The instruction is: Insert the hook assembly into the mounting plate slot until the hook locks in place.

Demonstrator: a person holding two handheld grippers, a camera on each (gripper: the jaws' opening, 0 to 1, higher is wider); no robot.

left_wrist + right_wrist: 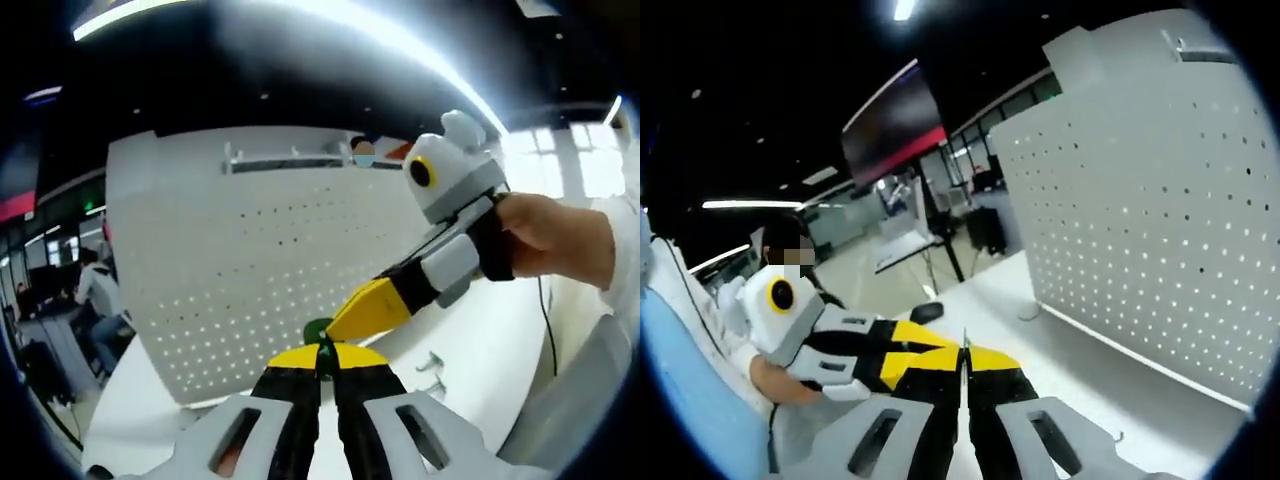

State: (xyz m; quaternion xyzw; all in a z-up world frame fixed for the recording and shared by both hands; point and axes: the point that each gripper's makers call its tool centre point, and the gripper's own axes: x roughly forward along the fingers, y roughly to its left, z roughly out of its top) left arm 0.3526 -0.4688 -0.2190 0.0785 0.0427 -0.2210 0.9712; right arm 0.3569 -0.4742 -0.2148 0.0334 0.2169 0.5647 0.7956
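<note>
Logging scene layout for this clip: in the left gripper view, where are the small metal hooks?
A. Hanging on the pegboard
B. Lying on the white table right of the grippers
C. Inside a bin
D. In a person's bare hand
B: the small metal hooks lie on the white table, right of the left gripper, clear of the pegboard.

No text, label, brand, number or sign can be read in either view. The white perforated metal pegboard panel (250, 260) carries only rows of small holes, and the dark overhead screen with a red lower edge (895, 125) in the right gripper view shows no legible characters.
</note>
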